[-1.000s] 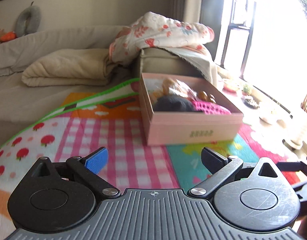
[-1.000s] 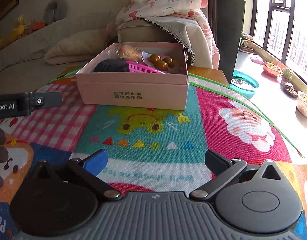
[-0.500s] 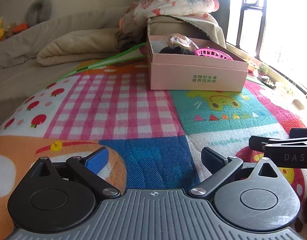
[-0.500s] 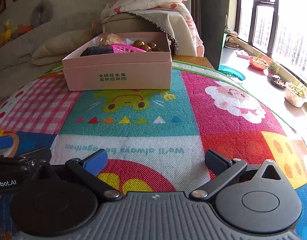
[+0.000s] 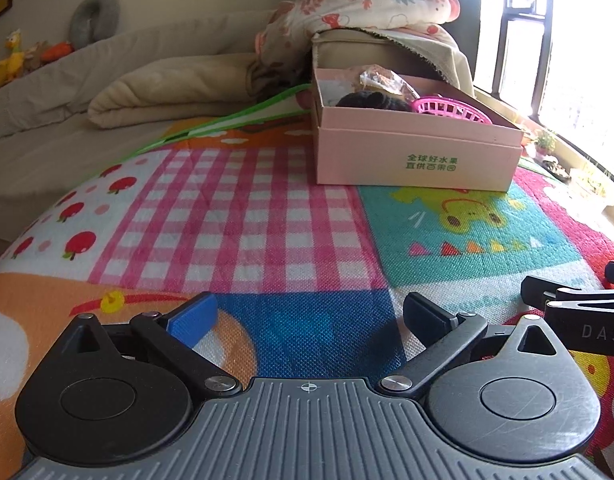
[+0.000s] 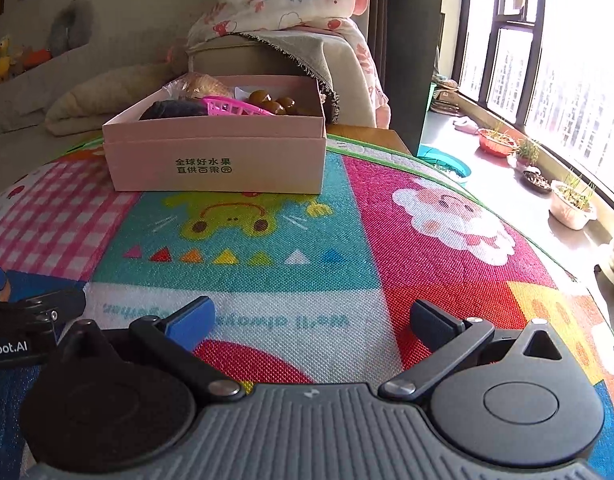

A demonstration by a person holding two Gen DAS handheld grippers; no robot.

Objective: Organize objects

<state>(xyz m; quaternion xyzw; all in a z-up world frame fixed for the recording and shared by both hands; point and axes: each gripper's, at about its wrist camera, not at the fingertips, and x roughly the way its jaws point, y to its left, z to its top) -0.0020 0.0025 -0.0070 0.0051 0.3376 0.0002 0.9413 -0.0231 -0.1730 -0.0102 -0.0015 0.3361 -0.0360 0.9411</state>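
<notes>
A pink cardboard box (image 5: 417,158) (image 6: 215,160) stands on the colourful play mat (image 5: 247,220) (image 6: 407,240), far ahead of both grippers. It holds a pink plastic basket (image 5: 451,110) (image 6: 231,106), a dark object (image 5: 371,102) (image 6: 175,109), a wrapped bun (image 5: 381,78) (image 6: 201,84) and brown round fruits (image 6: 273,102). My left gripper (image 5: 309,316) is open and empty, low over the mat. My right gripper (image 6: 311,318) is open and empty, beside it on the right.
A sofa with a beige folded blanket (image 5: 167,92) and a floral quilt (image 5: 371,0) (image 6: 287,4) lies behind the box. Plant pots (image 6: 567,200) line the windowsill at right. The mat's right edge (image 6: 547,248) drops to the floor.
Both grippers have drawn back from the box and dropped lower over the mat. Both stay open and empty.
</notes>
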